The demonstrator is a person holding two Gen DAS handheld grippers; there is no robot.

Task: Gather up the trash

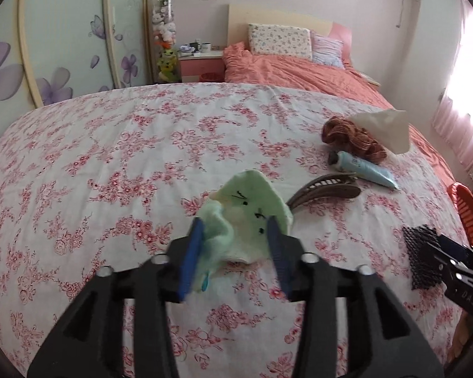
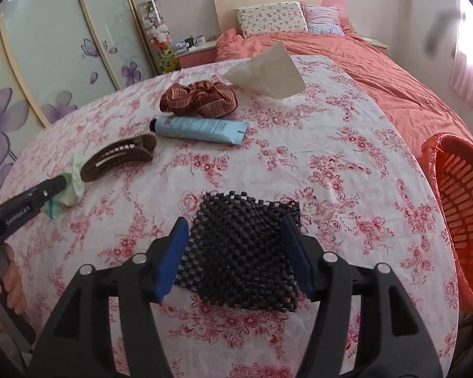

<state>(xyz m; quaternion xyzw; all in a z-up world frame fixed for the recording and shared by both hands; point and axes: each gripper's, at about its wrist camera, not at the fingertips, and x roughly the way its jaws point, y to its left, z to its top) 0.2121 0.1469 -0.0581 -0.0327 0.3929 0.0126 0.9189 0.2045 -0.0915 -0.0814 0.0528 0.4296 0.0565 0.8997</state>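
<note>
My left gripper [image 1: 236, 244] hovers low over the flowered sheet. A crumpled pale-green cloth [image 1: 252, 201] lies between its blue pads; the left pad brushes it, the right pad stands apart, so the jaws are open. My right gripper [image 2: 235, 247] is open over a black mesh mat [image 2: 242, 245] that lies flat on the sheet between its pads. An orange slatted basket [image 2: 457, 195] with a red liner stands off the bed's right edge. A beige crumpled paper [image 2: 268, 72] rests farther back.
A brown scrunchie [image 2: 198, 99], a light-blue tube [image 2: 201, 127] and a brown hair clip [image 2: 119, 157] lie between the two grippers and the paper. An orange duvet [image 2: 378, 72] and pillows are beyond. A hand [image 2: 3, 283] holds the left gripper's handle.
</note>
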